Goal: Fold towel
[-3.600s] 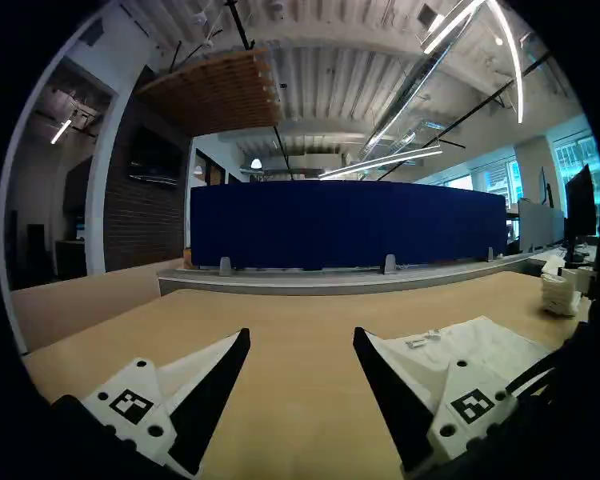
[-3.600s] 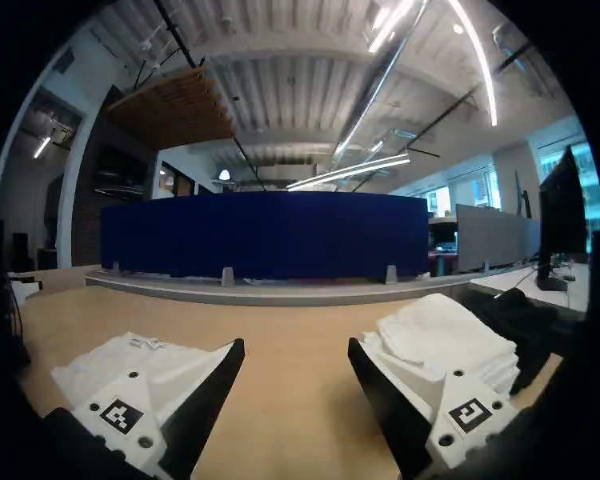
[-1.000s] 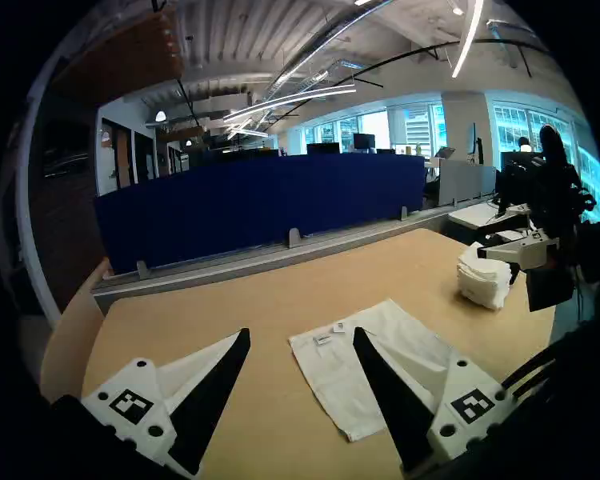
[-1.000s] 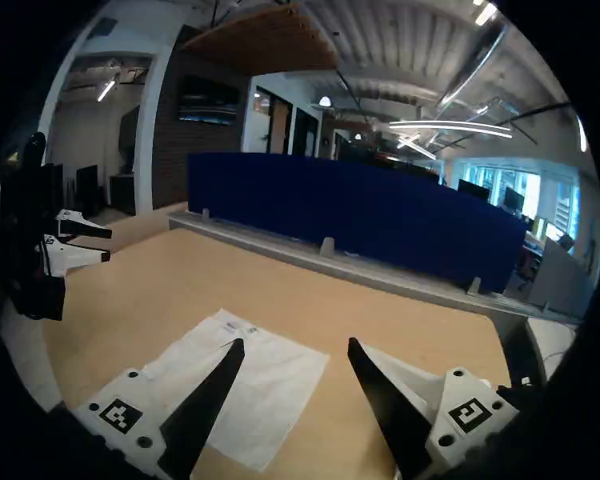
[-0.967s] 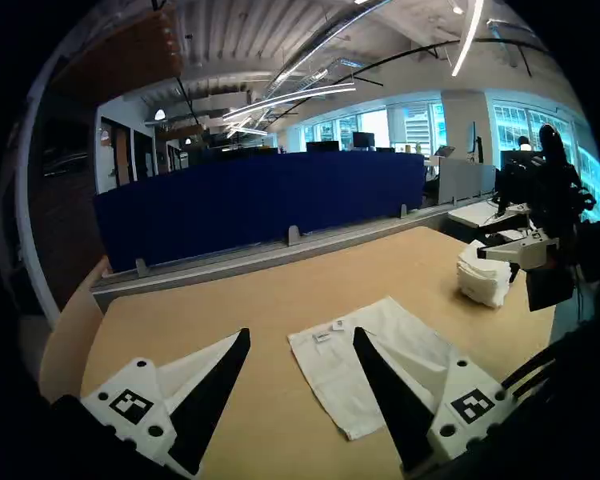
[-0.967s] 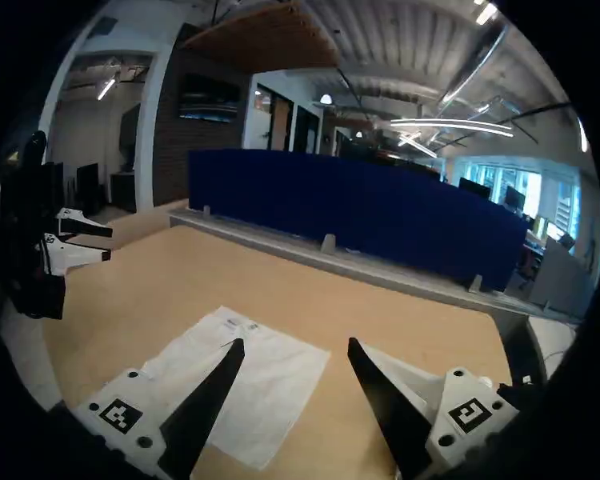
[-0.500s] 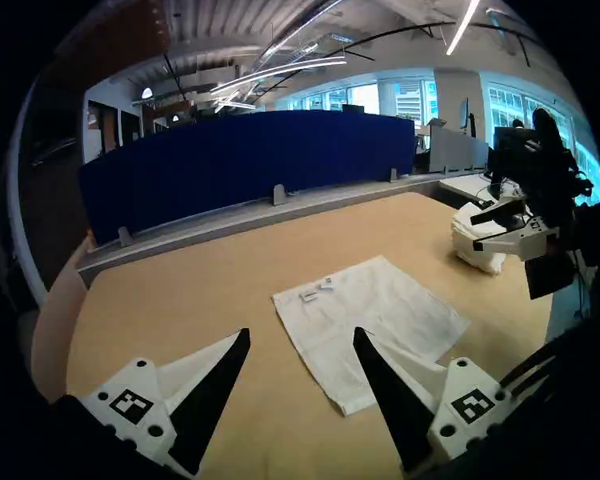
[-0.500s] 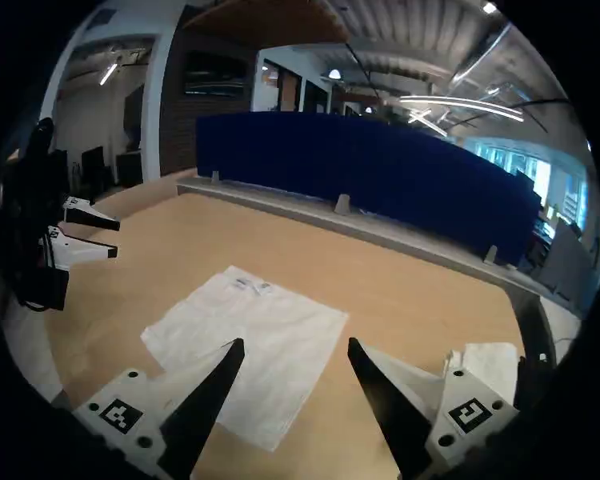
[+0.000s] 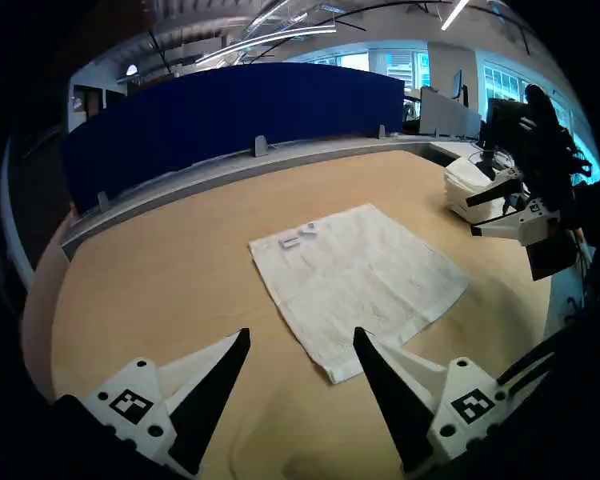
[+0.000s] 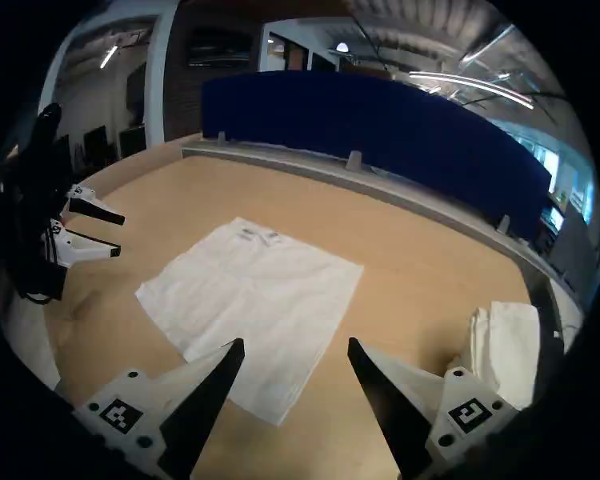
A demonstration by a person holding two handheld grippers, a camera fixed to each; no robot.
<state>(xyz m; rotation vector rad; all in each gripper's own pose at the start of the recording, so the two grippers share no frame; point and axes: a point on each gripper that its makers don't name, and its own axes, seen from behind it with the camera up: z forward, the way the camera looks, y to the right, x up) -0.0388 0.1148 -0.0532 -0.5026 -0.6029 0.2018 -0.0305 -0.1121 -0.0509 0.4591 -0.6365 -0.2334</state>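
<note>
A white towel (image 9: 356, 268) lies spread flat on the wooden table (image 9: 164, 264), a little right of center in the left gripper view and at center in the right gripper view. Two small tags (image 9: 298, 234) sit at its far edge. The left gripper (image 9: 300, 332) fills the bottom of its own view, its two fingers spread wide with nothing between them. Its right fingertip is over the towel's near corner, but whether it touches the cloth cannot be told. The right gripper (image 10: 295, 342) sits at the bottom of its own view, likewise gaping and holding nothing, its left fingertip over the towel's near edge. Each gripper also shows in the other's view. The right one is at the right edge of the left gripper view, well apart from the towel. The left one is at the left edge of the right gripper view, beside the towel's left corner; both have their fingers parted. A stack of folded towels (image 10: 508, 344) rests on the table at the lower right of the right gripper view. A blue divider (image 9: 236, 112) runs along the table's far side across the top of both views.
</note>
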